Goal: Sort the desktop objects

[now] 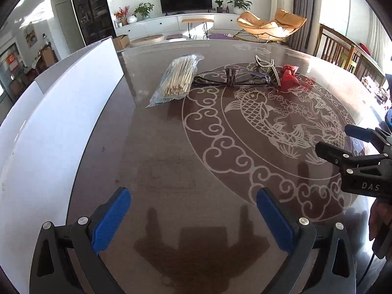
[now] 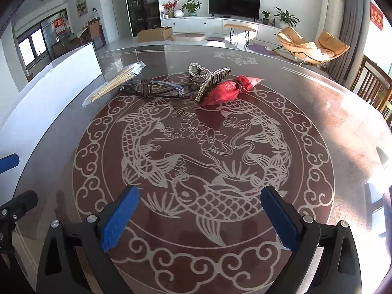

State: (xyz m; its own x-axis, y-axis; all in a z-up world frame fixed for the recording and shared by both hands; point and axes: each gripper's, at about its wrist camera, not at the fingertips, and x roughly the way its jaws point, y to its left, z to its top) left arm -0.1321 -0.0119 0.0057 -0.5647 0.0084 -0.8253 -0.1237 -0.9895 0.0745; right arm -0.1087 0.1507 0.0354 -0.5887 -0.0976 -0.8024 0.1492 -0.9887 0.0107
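On the dark glass table (image 1: 152, 161) four things lie in a row at the far side. They are a clear bag of wooden sticks (image 1: 178, 78), glasses (image 1: 254, 76) with a brown cord (image 1: 231, 76) wound round them, a pearl hair claw (image 1: 267, 67) and a red pouch (image 1: 290, 78). The right wrist view shows the same row: sticks (image 2: 117, 80), glasses (image 2: 169, 91), claw (image 2: 208, 78), pouch (image 2: 227, 90). My left gripper (image 1: 193, 196) stands open and empty over the near table, well short of the row. My right gripper (image 2: 199, 191) is also open and empty above the fish pattern.
A tall white board or box (image 1: 61, 122) stands along the table's left edge. Wooden chairs (image 1: 343, 49) stand beyond the right rim. Each gripper shows at the edge of the other's view: the right gripper (image 1: 333, 138) and the left gripper (image 2: 19, 178).
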